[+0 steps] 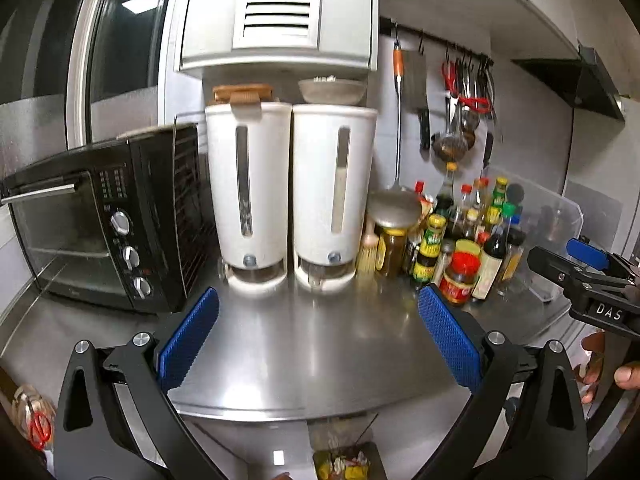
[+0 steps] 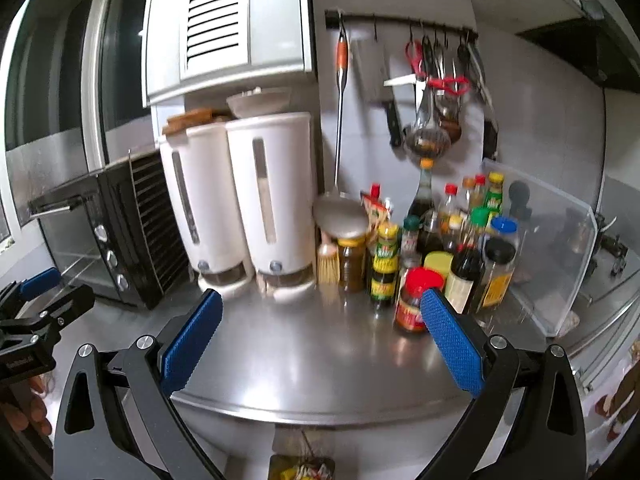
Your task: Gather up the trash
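My left gripper [image 1: 320, 336] is open over the steel counter [image 1: 320, 360], with nothing between its blue pads [image 1: 188, 340]. My right gripper [image 2: 322, 340] is also open and holds nothing, hovering above the same counter [image 2: 320, 368]. Each gripper shows at the edge of the other's view: the right gripper [image 1: 556, 256] at the far right, the left gripper [image 2: 56, 290] at the far left. Below the counter's front edge sits a container of colourful wrappers and scraps [image 1: 344, 462], seen again as a trash container [image 2: 304, 470] in the right wrist view. I see no loose trash on the counter.
A black toaster oven [image 1: 100, 232] stands at the left, and two white dispensers [image 1: 292, 196] stand at the back. A cluster of sauce bottles and jars [image 2: 432, 260] crowds the right. A clear splash guard [image 2: 560, 240] stands beyond them. Utensils [image 2: 432, 92] hang on a wall rail.
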A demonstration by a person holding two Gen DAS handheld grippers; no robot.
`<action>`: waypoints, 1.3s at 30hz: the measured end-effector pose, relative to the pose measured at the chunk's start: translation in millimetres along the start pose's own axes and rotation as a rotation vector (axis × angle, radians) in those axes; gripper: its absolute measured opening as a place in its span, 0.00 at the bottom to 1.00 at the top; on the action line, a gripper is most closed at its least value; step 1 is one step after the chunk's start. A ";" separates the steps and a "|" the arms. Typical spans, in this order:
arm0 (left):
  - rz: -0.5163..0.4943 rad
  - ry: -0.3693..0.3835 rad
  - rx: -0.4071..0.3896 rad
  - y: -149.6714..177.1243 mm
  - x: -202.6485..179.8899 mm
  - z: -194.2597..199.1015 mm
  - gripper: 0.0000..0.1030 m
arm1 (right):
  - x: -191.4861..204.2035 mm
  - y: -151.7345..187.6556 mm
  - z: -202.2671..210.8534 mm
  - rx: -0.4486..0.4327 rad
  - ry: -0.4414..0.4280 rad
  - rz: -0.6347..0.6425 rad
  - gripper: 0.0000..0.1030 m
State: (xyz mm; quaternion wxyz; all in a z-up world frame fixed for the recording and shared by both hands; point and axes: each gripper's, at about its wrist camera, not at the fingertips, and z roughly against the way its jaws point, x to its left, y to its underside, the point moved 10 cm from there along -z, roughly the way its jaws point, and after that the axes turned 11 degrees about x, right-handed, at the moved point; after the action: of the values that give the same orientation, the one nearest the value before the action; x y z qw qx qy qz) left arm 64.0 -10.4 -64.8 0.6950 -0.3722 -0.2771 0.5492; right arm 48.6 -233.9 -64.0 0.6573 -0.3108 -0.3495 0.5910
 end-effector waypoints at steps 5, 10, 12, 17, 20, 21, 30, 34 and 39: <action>0.007 0.006 -0.025 -11.9 0.1 6.1 0.92 | 1.7 -14.8 11.3 -0.040 -0.014 0.001 0.97; 0.006 0.006 -0.041 -19.5 0.4 5.2 0.92 | 2.6 -23.7 14.6 -0.059 -0.018 0.000 0.97; 0.006 0.009 -0.041 -21.2 0.3 3.0 0.92 | 1.9 -27.6 17.0 -0.069 -0.016 -0.005 0.97; 0.008 0.006 -0.044 -25.1 2.0 0.8 0.92 | 0.1 -37.1 19.5 -0.090 -0.017 -0.015 0.97; -0.001 0.004 -0.047 -26.7 1.4 0.4 0.92 | -0.3 -40.9 20.5 -0.102 -0.014 -0.014 0.97; -0.003 0.004 -0.047 -27.1 0.9 0.1 0.92 | -0.4 -41.8 20.6 -0.105 -0.015 -0.014 0.97; -0.010 0.017 -0.055 -33.1 -3.7 0.4 0.92 | -3.7 -46.0 21.3 -0.116 -0.019 -0.026 0.97; -0.012 0.021 -0.058 -33.6 -5.6 1.2 0.92 | -3.9 -47.0 21.0 -0.119 -0.020 -0.029 0.97; -0.015 0.011 -0.057 -35.6 -3.3 -0.5 0.92 | -3.8 -47.6 19.1 -0.117 -0.021 -0.028 0.97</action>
State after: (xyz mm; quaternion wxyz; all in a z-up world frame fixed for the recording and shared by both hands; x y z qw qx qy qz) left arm 83.4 -17.9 -35.8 0.6899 -0.3928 -0.2915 0.5336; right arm 59.2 -242.9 -14.5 0.6425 -0.3376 -0.3947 0.5635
